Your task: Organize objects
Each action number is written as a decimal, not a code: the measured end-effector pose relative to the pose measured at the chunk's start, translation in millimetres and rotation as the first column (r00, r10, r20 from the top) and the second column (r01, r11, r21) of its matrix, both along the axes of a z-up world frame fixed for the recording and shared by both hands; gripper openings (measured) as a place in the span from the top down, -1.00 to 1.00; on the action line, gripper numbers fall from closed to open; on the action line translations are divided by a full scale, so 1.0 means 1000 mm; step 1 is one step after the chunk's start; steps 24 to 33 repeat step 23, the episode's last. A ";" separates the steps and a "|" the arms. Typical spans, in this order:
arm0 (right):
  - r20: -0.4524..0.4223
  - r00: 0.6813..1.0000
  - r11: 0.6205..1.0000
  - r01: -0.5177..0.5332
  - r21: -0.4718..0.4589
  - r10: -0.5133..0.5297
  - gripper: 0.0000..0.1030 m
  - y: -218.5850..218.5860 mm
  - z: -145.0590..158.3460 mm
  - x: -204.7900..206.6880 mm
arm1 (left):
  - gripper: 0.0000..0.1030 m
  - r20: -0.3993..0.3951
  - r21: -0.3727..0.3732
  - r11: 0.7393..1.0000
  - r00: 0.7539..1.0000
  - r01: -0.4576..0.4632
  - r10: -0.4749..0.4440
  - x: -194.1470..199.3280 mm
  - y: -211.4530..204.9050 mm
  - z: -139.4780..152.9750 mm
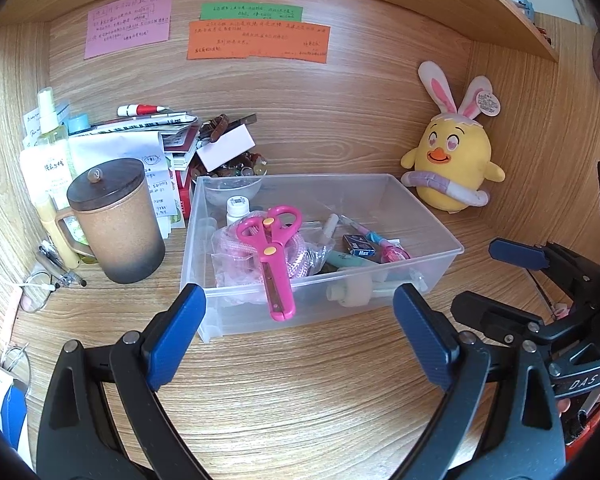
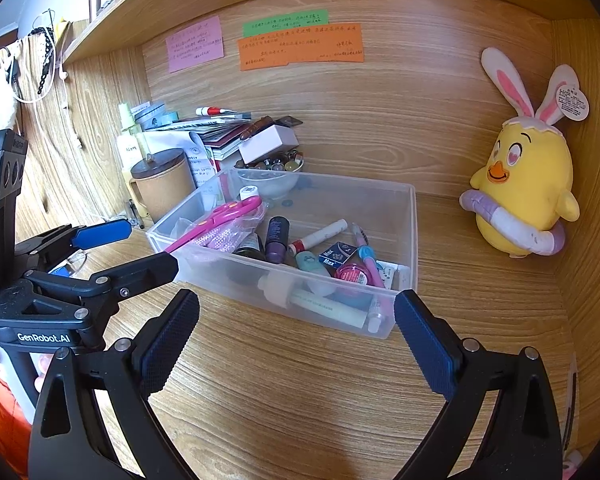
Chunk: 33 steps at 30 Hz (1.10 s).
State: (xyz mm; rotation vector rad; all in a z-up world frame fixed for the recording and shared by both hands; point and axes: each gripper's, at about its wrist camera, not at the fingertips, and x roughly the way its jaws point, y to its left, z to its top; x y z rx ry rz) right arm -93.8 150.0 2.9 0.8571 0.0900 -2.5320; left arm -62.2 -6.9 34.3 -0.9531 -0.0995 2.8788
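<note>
A clear plastic box (image 1: 420, 216) (image 2: 404, 216) stands on the wooden desk and holds small items. Pink scissors (image 1: 274, 252) (image 2: 224, 216) lie across its near left rim, tips hanging over the edge. Inside are a dark purple bottle (image 2: 278, 238), a blue Max staples box (image 1: 358, 246) (image 2: 338, 258), a white tube (image 2: 320, 306) and pens. My left gripper (image 1: 300, 332) is open and empty just in front of the box. My right gripper (image 2: 296, 340) is open and empty in front of the box's near right corner.
A brown lidded mug (image 1: 116, 220) (image 2: 162, 186) stands left of the box, with papers, bottles and a bowl of beads (image 2: 270, 168) behind. Glasses (image 1: 40, 288) lie at far left. A yellow chick plush (image 1: 452, 160) (image 2: 528, 196) leans at the right wall. Sticky notes (image 1: 256, 40) hang on the back wall.
</note>
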 end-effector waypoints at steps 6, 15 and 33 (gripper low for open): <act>0.006 1.000 1.000 0.005 -0.006 -0.005 -0.89 0.002 -0.001 -0.001 | -0.86 0.011 0.016 1.000 1.000 0.012 -0.012 0.000 0.001 0.000; 0.008 1.000 1.000 0.005 -0.003 -0.005 -0.89 0.001 -0.002 0.000 | -0.86 0.022 0.009 0.999 0.999 0.031 -0.031 0.001 0.005 -0.001; 0.015 1.000 1.000 0.013 -0.005 -0.013 -0.89 0.003 -0.005 -0.002 | -0.86 0.017 0.016 0.999 0.999 0.033 -0.033 0.000 0.003 -0.002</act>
